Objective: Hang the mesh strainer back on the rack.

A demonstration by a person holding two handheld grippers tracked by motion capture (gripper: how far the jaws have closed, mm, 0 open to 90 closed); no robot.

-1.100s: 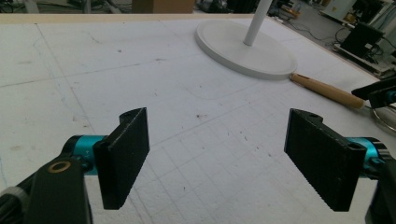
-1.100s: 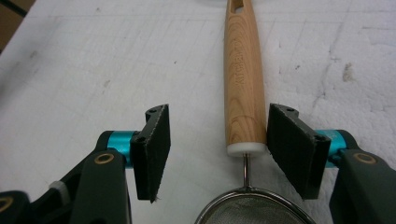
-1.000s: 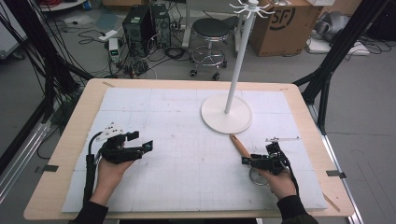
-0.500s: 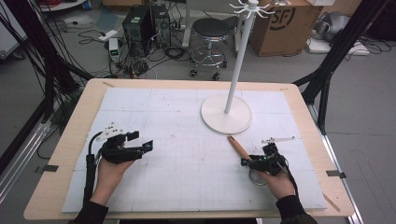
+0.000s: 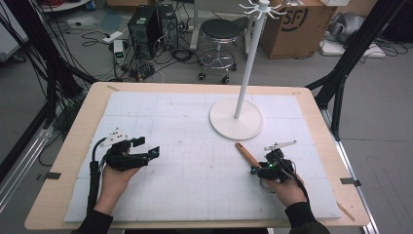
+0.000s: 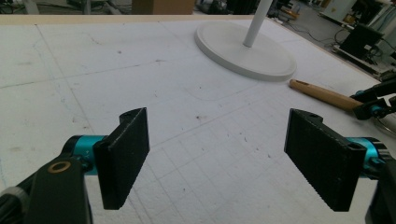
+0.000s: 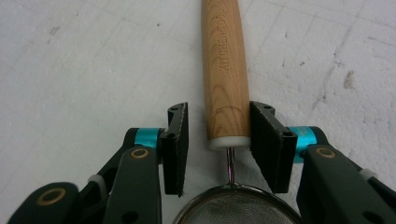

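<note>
The right tool has just been closing its jaws around the wooden handle of a small sieve, whose mesh bowl sits at the bottom centre of the right gripper view. The right-hand pad seems to touch the wood already, while a sliver of bench still shows between the handle and the left-hand pad, so this is a narrowing tool not yet clamped, though the angle makes that gap hard to judge. Compared with a second ago, the hand has barely shifted; only the jaws have drawn in. The grasp is probably the step in hand, with the lift to follow.

In the high view the sieve handle lies on the white bench cover in the lower right of the frame, just below the round base of the white hook stand. The right hand lies low, pointing toward the upper left.

The left tool rests in the lower left of the high view, jaws wide and empty, pointing right.
</note>
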